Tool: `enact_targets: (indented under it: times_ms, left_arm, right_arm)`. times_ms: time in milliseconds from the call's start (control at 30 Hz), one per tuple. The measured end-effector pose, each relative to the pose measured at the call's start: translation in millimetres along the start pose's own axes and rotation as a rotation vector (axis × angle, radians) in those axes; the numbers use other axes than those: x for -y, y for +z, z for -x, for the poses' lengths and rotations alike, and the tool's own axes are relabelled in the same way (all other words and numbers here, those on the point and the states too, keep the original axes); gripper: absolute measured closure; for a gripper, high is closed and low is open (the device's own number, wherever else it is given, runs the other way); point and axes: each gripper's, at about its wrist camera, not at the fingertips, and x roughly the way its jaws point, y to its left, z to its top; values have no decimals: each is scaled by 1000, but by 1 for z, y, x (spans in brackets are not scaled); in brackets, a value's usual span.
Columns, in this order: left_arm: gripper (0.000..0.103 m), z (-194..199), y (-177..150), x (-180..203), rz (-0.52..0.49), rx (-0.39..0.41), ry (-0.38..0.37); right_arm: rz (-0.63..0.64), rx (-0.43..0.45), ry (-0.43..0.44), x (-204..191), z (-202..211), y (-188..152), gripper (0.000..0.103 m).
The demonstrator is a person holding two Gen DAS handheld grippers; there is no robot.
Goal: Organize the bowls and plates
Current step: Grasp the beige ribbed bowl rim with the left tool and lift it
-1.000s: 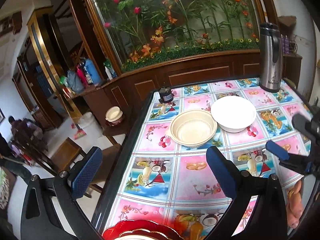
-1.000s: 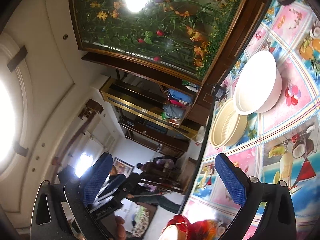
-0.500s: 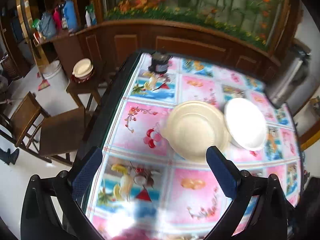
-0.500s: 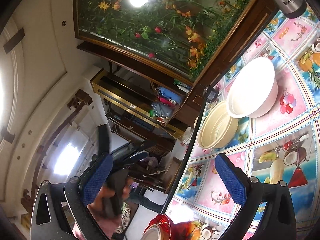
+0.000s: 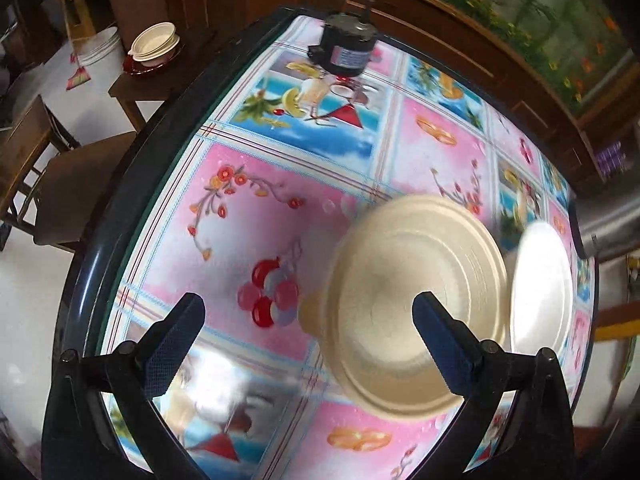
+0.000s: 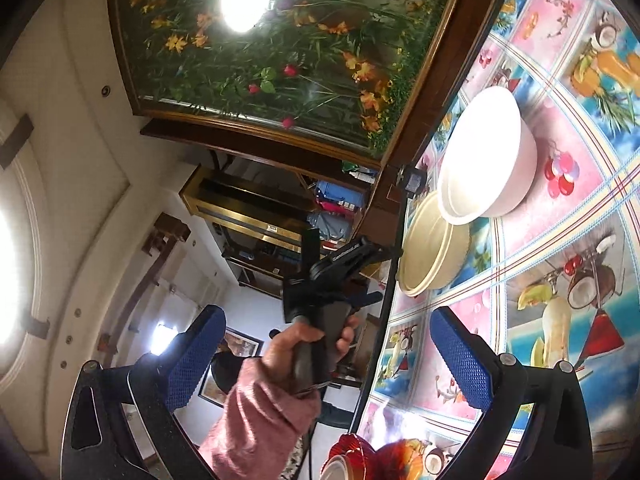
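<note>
Now the left gripper (image 5: 306, 336) hangs over the table (image 5: 280, 216), jaws spread wide and holding nothing, with its right finger (image 5: 440, 340) over the cream bowl (image 5: 416, 300). That bowl sits near the table's edge, its rim tucked under the white bowl (image 6: 488, 156) beside it. Off to the side, the right gripper (image 6: 324, 356) is also wide open and empty. A hand (image 6: 304, 352) in a pink sleeve grips the left tool's handle.
</note>
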Motion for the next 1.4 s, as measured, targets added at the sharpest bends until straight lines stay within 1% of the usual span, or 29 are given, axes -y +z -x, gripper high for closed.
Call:
enact_targets:
  times_ms: [133, 200, 367, 400, 433, 467, 533, 633, 700, 733, 833, 867, 933, 967, 1033, 1133, 1200, 1267, 1367, 1400]
  left_arm:
    - [0, -18, 7, -2, 37, -28, -41]
    - [0, -27, 7, 0, 36, -51, -73]
    - [0, -39, -13, 14, -42, -128, -137]
    - [0, -40, -18, 15, -59, -141, -139]
    - [0, -40, -24, 18, -85, -148, -124]
    - [0, -39, -32, 22, -129, -150, -78]
    - [0, -38, -44, 26, -175, -173, -32]
    - [0, -32, -66, 28, -218, -238, -21]
    - [0, -29, -85, 27, -241, -299, -2]
    - [0, -27, -93, 27, -256, -311, 4]
    - [0, -21, -130, 31, -354, -355, 35]
    - [0, -18, -143, 34, -395, -368, 38]
    - [0, -11, -161, 36, -433, -383, 24]
    - [0, -6, -167, 36, -439, -376, 8]
    - [0, 6, -168, 34, -438, -341, -23]
    - [0, 32, -155, 20, -381, -250, -59]
    - [0, 43, -145, 13, -359, -191, -53]
    - [0, 49, -139, 9, -341, -142, -46]
    - [0, 47, -127, 4, -305, -63, -27]
    - [0, 45, -125, 3, -301, -52, -31]
  right_arm:
    - [-1, -14, -9, -1, -3, -2, 1]
    - [4, -10, -12, -1, -3, -3, 1]
    - [-7, -20, -38, 4, -6, -3, 1]
    - [-11, -21, -44, 5, -7, -3, 1]
    - [-12, -22, -50, 6, -8, -3, 1]
    - [-10, -21, -57, 7, -8, -3, 1]
    - [-3, -11, -71, 6, -8, -4, 1]
    - [1, 3, -83, 5, -6, -2, 1]
    - [1, 9, -89, 5, -5, -1, 1]
    - [2, 10, -95, 5, -5, -1, 1]
    - [14, 7, -144, 6, -7, -1, 1]
    - [15, -3, -164, 7, -9, 0, 1]
    - [18, -31, -201, 9, -14, -1, 1]
    - [25, -49, -226, 9, -17, -1, 1]
    - [41, -81, -286, 9, -23, -2, 1]
    - [28, -122, -327, 15, -30, -4, 1]
    - [31, -136, -349, 17, -34, -6, 1]
    - [43, -169, -361, 19, -41, -9, 1]
    - [78, -230, -389, 17, -54, -21, 1]
    - [92, -238, -397, 16, -56, -23, 1]
